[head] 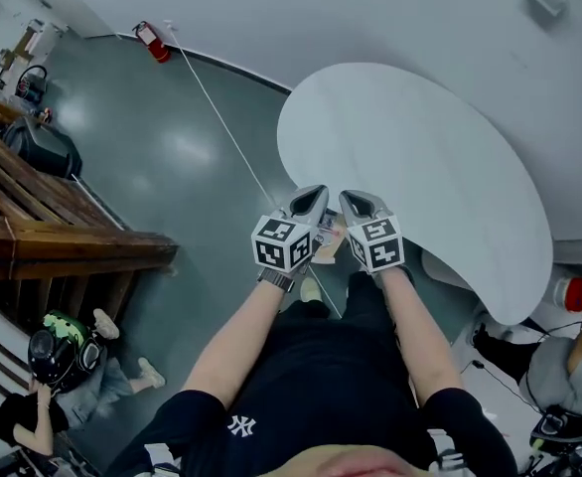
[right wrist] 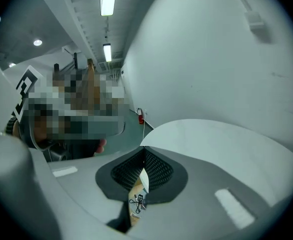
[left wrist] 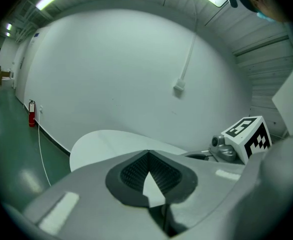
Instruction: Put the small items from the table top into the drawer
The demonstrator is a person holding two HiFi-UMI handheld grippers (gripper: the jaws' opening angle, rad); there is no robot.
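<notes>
In the head view, stacked wooden benches (head: 63, 232) are lying along the left edge, and a person (head: 33, 386) is sitting on the floor (head: 172, 157) in the lower left corner. A red fire extinguisher (head: 153, 44) is standing against the wall in the upper left. From near it a thin white cable (head: 221, 122) is running down across the floor toward the middle of the frame.

The left tool (head: 311, 199) is being held just left of centre, at the near edge of the white curved tabletop (head: 420, 157). In the left gripper view its jaws are meeting at the tips (left wrist: 147, 154), leaving only a thin sliver below them, and they are gripping nothing. The tabletop (left wrist: 101, 144) is lying bare beyond them.

Between the two tools, just under the tabletop's edge, a tan patch that looks like the open drawer (head: 326, 238) is showing. What is lying in it is too small to name there.

The right tool (head: 356, 205) is being held just beside the left one, also pointing at the tabletop. In the right gripper view its jaws are likewise closed at the tips (right wrist: 144, 151) and holding nothing. Through the narrow gap beneath them the drawer's tan floor (right wrist: 134, 211) is showing, with a small black wiry item (right wrist: 136, 202) lying on it.

At the lower right of the head view, another person (head: 561, 371) is sitting past the tabletop's end.
</notes>
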